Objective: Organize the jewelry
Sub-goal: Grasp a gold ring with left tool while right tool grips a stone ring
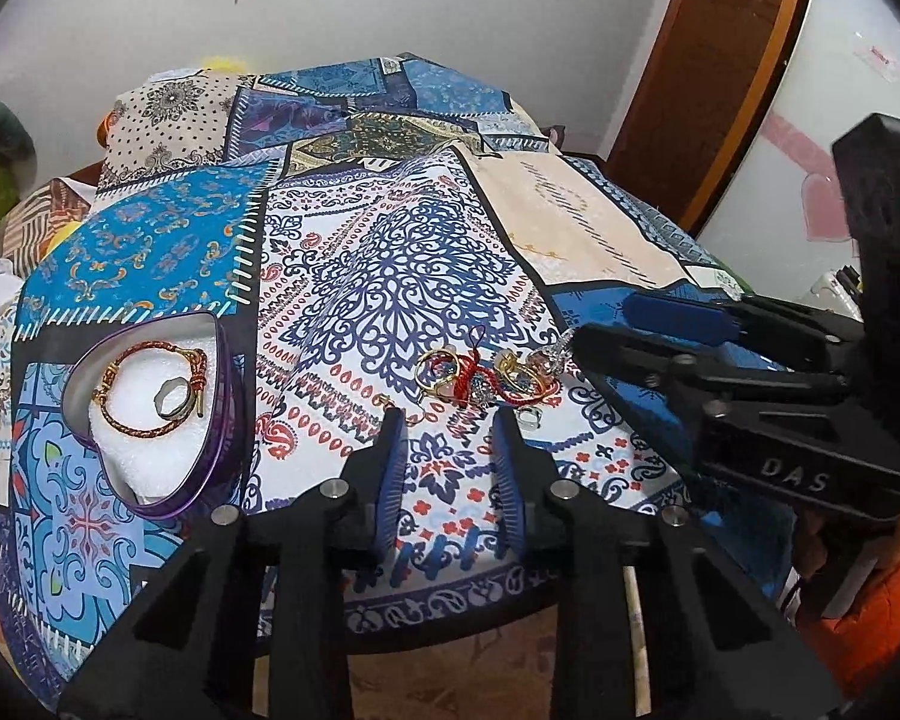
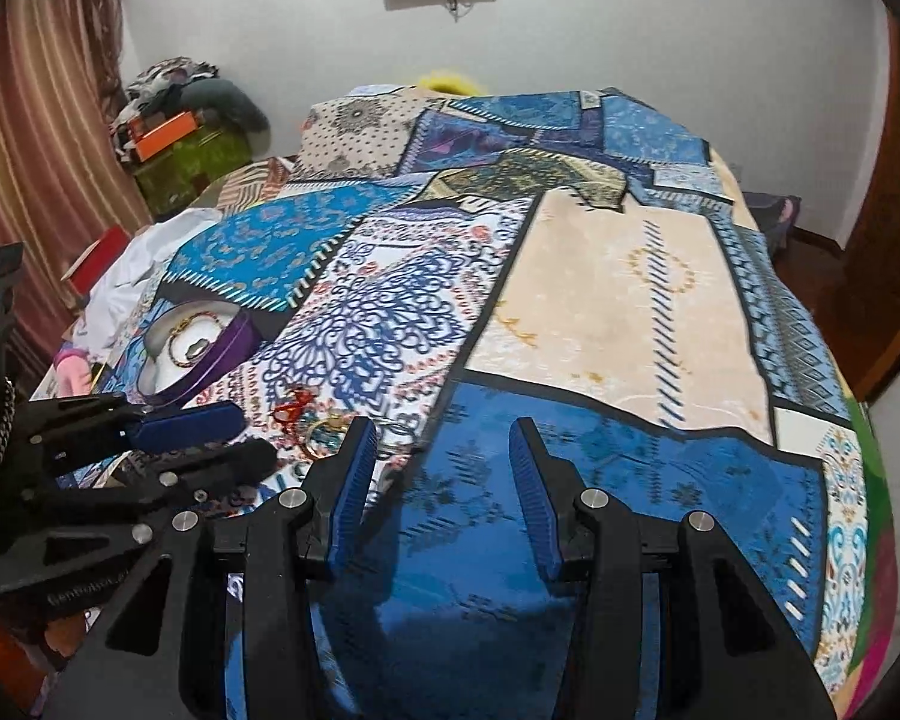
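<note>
A tangle of jewelry (image 1: 486, 381), with gold rings, red cord and a silver chain, lies on the patterned bedspread (image 1: 390, 252). My left gripper (image 1: 448, 420) hovers just in front of the tangle, open, with only cloth between its pads. To the left stands a purple heart-shaped tin (image 1: 228, 420) lined with white foam, holding a braided bracelet (image 1: 144, 396) and a ring (image 1: 171, 402). The right gripper (image 1: 603, 324) comes in from the right, its tips beside the silver chain. In the right wrist view the right gripper (image 2: 441, 429) is open over a blue patch, with the jewelry (image 2: 315, 429) left of it, near the left gripper (image 2: 257, 431) and the tin (image 2: 234, 339).
The bedspread covers a bed that ends close below the grippers (image 1: 450, 606). A wooden door (image 1: 714, 60) stands at the right. Striped curtains (image 2: 36, 138) and a heap of clothes and boxes (image 2: 180, 120) fill the far left corner. White cloth (image 2: 144, 270) lies behind the tin.
</note>
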Tool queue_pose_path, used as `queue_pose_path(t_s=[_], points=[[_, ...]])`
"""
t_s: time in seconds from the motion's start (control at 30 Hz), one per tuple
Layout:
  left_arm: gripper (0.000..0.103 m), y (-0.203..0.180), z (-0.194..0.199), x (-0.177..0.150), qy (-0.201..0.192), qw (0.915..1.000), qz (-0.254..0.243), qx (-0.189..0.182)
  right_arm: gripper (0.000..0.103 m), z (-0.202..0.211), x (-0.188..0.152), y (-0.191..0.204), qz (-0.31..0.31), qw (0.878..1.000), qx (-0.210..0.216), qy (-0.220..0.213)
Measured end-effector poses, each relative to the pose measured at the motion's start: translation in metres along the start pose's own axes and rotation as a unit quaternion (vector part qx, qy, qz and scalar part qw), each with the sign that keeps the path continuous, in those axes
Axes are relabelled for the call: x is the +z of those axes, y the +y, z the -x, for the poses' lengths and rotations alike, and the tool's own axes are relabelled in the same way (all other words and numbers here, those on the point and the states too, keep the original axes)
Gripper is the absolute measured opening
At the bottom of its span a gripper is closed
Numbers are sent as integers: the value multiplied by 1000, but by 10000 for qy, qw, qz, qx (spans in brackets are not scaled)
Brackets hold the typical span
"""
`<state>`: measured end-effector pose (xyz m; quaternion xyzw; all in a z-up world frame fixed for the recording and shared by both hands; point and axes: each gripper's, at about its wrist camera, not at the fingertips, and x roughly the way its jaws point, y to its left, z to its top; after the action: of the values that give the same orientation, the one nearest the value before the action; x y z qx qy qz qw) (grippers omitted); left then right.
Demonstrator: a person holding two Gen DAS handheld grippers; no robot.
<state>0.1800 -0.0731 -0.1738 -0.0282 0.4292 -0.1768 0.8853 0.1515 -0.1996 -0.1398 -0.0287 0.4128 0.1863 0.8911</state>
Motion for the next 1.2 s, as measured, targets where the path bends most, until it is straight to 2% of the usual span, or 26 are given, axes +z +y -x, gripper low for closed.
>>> queue_pose_path(t_s=[0.4,0.43,0.5,0.53,1.13,1.2], points=[[25,14,3,6,-121,9998,101,118,42,-15,-1,15,248,9993,173,202],[25,15,3,7,-131,9998,88,118,41,-15,-1,16,261,9993,181,186],[25,14,1,11,-149,9998,40,136,30,-15,-1,16,251,9991,273,189],[25,14,0,12,-145,9998,22,135,28,-15,-1,15,225,9991,303,185],[25,6,-24,18,-17,9999,-70,81,28,-5,-2,1,-27,9998,183,12],[21,6,-25,17,-38,10000,-49,73,28,-3,-1,1,-46,9998,180,-6]])
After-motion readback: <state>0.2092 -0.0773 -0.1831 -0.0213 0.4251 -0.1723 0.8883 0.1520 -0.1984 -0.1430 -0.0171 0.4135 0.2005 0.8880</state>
